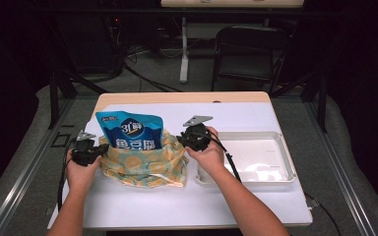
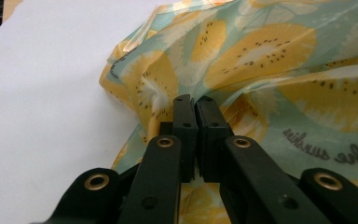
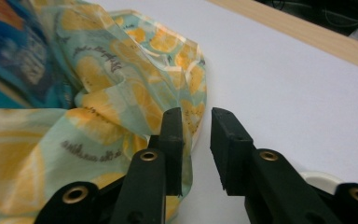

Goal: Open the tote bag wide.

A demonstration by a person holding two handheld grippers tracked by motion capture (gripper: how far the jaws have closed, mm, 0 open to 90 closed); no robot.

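high view: blue snack pouch (image 1: 130, 132) stands upright inside the fruit-print plastic bag (image 1: 142, 164) on the white table sheet (image 1: 177, 201); empty white tray (image 1: 285, 162) to its right.
left gripper view: left gripper (image 2: 196, 105) jaws pressed together, pinching a fold of the bag's left edge.
right gripper view: right gripper (image 3: 196, 119) jaws parted, gap empty; bag's rim just beside the left jaw, whether touching unclear.
bag position: between both grippers.
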